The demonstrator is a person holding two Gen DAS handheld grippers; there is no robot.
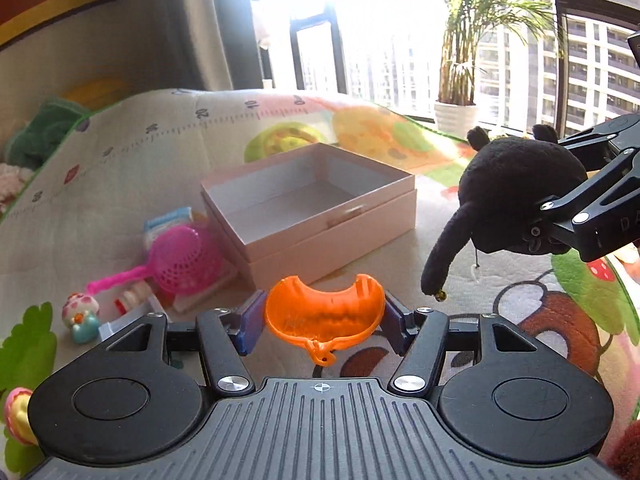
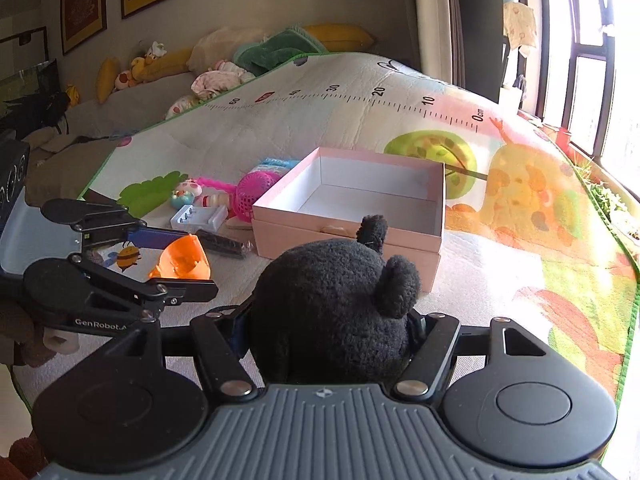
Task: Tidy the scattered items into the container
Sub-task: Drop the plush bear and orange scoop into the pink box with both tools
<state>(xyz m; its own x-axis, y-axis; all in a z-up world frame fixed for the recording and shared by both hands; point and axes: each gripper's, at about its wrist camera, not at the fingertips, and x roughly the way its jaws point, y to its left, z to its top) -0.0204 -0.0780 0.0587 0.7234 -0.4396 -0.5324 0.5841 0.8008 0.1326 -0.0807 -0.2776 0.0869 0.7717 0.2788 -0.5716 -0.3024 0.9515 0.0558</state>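
The pink box (image 2: 352, 208) stands empty on the play mat (image 2: 360, 92), toward the mat's window-side end, so nothing has been tidied into it yet. Two items are lifted and look ready to go in. The left gripper (image 1: 324, 316) is partly closed, its blue pads pressing both sides of an orange plastic scoop (image 1: 324, 312), held above the mat just short of the box's near wall. The right gripper (image 2: 332, 332) stands about half open, clamped around a black plush toy (image 2: 336, 304) that fills the space between its fingers, also just before the box. Left over, by the box's side nearer the mat's green-edged border, lie a pink mesh scoop (image 1: 184, 260), a small mushroom figure (image 1: 80, 316), a white tray (image 2: 198, 216) and a dark stick-like item (image 2: 226, 244).
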